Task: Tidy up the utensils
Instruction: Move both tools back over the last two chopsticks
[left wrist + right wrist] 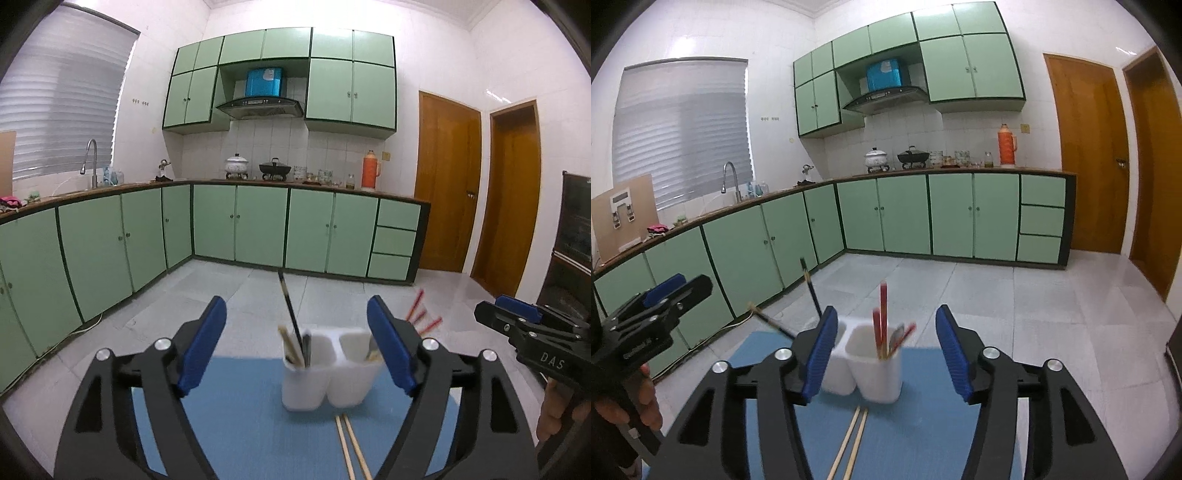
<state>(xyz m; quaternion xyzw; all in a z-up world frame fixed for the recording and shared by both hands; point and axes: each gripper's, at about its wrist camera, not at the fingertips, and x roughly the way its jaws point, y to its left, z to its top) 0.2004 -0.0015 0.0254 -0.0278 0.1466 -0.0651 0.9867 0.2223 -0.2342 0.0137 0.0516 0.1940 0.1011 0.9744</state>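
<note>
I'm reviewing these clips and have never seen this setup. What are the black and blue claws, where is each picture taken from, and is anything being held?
No robot here: a person carries a handheld two-finger gripper in each hand, each with a camera looking along its fingers. One picture is from the left gripper, the other from the right gripper; each also catches the other gripper at its edge. Both are open and hold nothing.

On a blue mat stands a white two-compartment holder. One compartment holds black chopsticks with some pale ones, the other red chopsticks and what looks like a spoon. A pair of wooden chopsticks lies loose on the mat in front.
</note>
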